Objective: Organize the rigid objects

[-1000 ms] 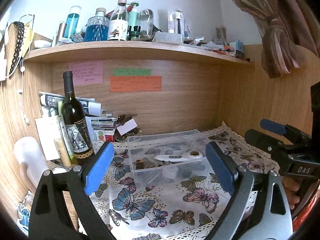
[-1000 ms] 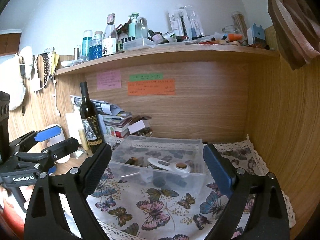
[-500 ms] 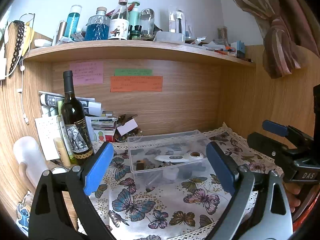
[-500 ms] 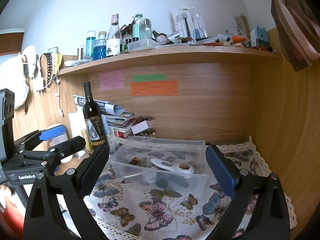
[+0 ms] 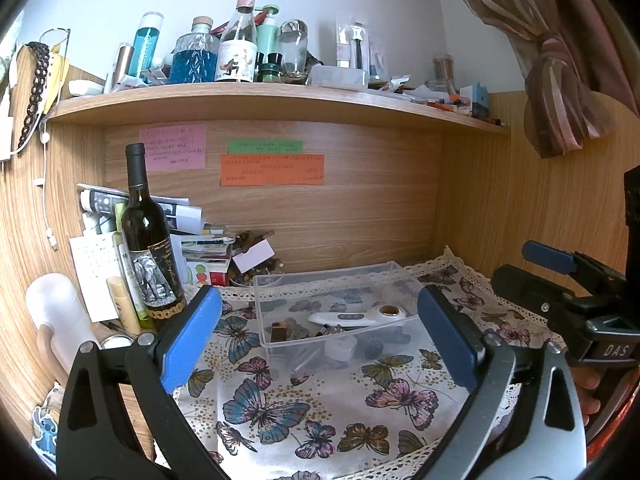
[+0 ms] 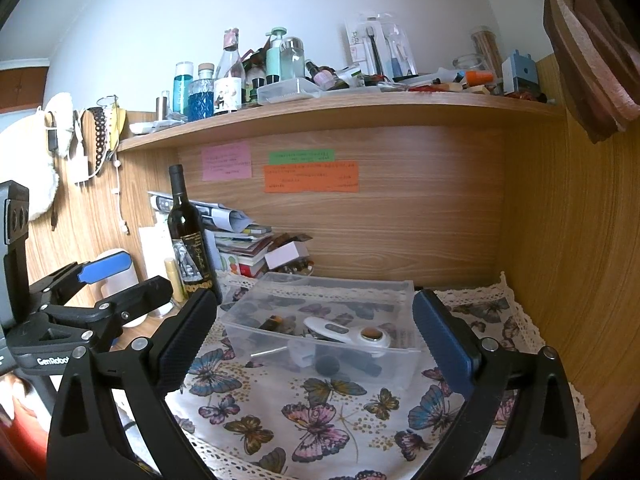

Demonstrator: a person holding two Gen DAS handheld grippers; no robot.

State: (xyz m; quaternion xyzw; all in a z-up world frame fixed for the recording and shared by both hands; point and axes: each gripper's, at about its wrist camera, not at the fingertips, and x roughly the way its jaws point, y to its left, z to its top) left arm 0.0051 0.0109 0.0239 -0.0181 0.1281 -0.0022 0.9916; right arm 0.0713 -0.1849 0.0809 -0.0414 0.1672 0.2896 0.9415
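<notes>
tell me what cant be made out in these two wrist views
- Small dark items under the white thermometer in the clear bin: blurred by the bin's cloudy walls, both views.
- Writing on the pink note, green note and orange note: too small.
- Base of the wine bottle: hidden behind the left gripper finger, left view.
- Desk left of the butterfly cloth: blocked by the left gripper, right view.

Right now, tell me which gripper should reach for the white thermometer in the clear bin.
Either: both the left gripper and right gripper are open, empty and short of the clear bin; the white thermometer sits centred between each one's jaws.
</notes>
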